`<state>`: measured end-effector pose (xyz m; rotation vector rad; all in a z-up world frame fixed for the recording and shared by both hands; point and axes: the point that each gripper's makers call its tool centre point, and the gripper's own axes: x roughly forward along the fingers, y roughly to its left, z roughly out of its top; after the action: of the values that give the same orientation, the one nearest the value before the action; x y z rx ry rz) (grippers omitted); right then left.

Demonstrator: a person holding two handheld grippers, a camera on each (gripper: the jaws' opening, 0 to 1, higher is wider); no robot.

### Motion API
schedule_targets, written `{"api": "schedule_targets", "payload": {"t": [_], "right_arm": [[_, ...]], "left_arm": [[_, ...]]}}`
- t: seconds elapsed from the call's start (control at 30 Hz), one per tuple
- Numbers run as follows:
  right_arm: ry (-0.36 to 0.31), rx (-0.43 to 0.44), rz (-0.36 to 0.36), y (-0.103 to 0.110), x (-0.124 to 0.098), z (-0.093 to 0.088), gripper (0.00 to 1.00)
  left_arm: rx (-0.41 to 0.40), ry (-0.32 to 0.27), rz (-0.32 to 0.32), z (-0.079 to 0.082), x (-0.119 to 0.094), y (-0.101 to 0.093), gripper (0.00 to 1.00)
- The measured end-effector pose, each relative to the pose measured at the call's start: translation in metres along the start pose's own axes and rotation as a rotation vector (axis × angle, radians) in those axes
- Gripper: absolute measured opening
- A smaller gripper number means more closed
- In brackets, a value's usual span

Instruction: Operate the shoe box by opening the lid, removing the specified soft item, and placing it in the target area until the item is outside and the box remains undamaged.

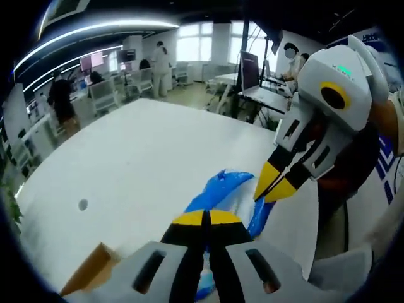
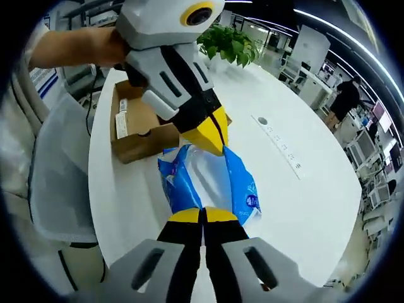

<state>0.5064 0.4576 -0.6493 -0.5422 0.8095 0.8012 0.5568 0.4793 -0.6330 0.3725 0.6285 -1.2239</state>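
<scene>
Your left gripper [image 1: 205, 218] rises from the bottom centre of the left gripper view with its yellow-tipped jaws pressed together, and the blue and white soft packet [image 1: 218, 189] lies just past the tips; whether any film is pinched between them you cannot tell from here. Your right gripper [image 2: 203, 216] stands the same way at the bottom centre of the right gripper view, jaws together at the near edge of the packet [image 2: 208, 180], and again a pinch cannot be confirmed. In that view the left gripper [image 2: 211, 140] comes down from the upper left, tilted so its yellow tips touch the packet's far end, with your hand [image 2: 95, 47] wrapped round its body at the top left of the frame. In the left gripper view the right gripper [image 1: 276, 187] reaches in from the upper right, its tips slanting down to the packet's right edge. The packet lies flat on the white table [image 1: 139, 164], outside the brown cardboard shoe box [image 2: 136, 123], which sits open at the upper left of the right gripper view, just beyond the packet (a white label [image 2: 121, 123] is stuck on its side, the print too small to read). The packet carries a small round mark and some white print, also unreadable. A corner of the box [image 1: 88, 271] shows at the lower left of the left gripper view. A potted plant [image 2: 230, 44] stands at the top centre of the right gripper view.
</scene>
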Motion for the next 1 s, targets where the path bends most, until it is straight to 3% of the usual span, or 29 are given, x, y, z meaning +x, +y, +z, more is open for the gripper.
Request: {"api": "schedule_targets", "payload": {"t": [1.0], "right_arm": [[0.082, 0.044, -0.037, -0.048, -0.019, -0.078, 0.00]], "left_arm": [[0.070, 0.061, -0.123, 0.017, 0.075, -0.035, 0.00]]}}
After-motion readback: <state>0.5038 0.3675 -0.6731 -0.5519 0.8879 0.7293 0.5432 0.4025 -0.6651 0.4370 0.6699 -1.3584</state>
